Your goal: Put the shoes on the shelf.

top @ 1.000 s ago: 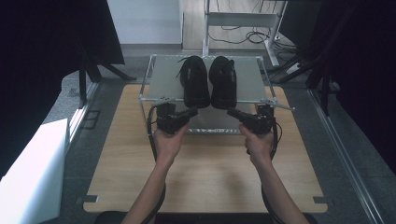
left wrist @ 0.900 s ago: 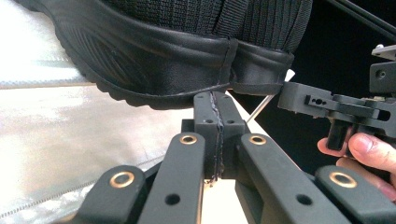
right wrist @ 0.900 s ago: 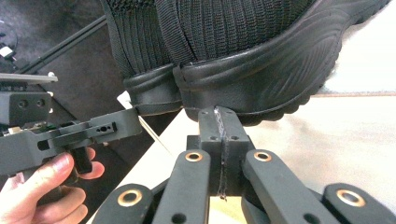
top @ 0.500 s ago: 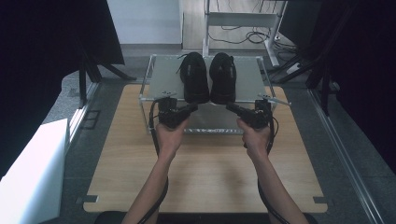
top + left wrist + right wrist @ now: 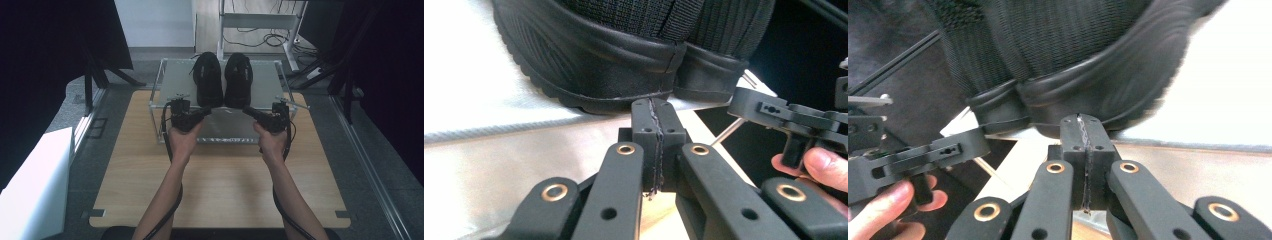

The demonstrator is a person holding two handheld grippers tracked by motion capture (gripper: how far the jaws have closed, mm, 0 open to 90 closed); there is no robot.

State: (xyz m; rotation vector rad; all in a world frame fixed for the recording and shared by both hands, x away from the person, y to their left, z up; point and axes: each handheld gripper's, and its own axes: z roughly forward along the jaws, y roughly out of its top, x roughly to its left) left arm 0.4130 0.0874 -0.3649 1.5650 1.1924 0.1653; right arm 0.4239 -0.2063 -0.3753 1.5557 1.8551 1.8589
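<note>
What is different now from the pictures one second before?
Both hands have moved forward: the left gripper and right gripper now reach the heels of the black shoes on the rack. Nothing was gripped or released. Both grippers' fingers remain shut, and the shoes have not moved.

1. The left shoe [image 5: 594, 65] has a black knitted mesh upper, a smooth, faintly glossy heel band and a ribbed rubber sole
2. The right shoe [image 5: 1088, 75], at 3 o'clock from it, looks the same
3. The rack [image 5: 172, 82] shelf looks like matt brushed metal
4. The table [image 5: 220, 185] is pale wood grain, smooth and matt
5. The left gripper [image 5: 655, 107] and right gripper [image 5: 1083, 122] are matt black plastic with brass-coloured rivets
</note>
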